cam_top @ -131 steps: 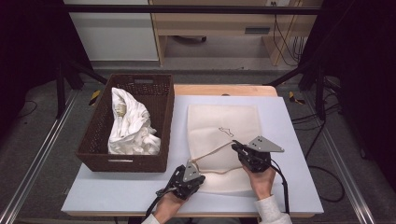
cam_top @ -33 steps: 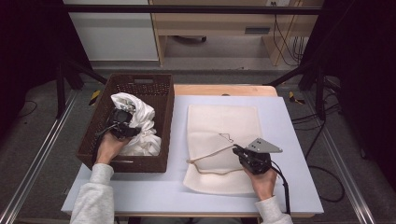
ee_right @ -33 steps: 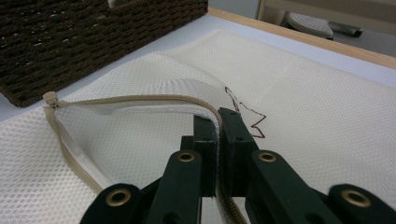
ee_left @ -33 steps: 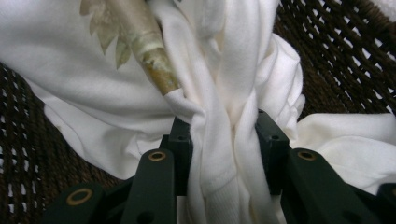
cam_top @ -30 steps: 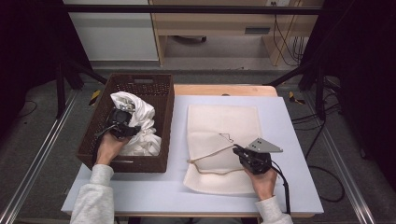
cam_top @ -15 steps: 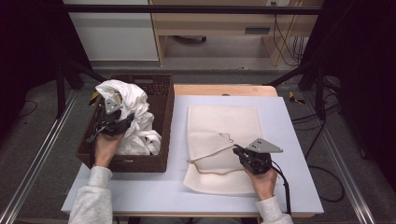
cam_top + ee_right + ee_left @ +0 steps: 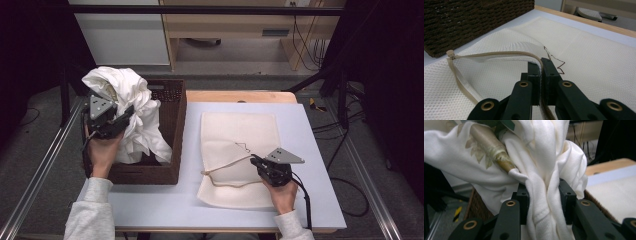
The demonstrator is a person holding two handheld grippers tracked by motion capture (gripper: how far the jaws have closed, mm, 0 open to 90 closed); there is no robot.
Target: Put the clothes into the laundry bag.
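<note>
My left tool is clamped on a bunched white garment, held up over the brown wicker basket at table's left w/ its lower end hanging inside. My right tool is pinched shut on the zipper edge of the mesh laundry bag, which lies flat mid-table, just beside the basket, mouth lifted open.

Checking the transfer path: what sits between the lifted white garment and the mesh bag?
In the high view, the brown wicker basket's right wall and a bare strip of table separate white garment from mesh bag.
</note>
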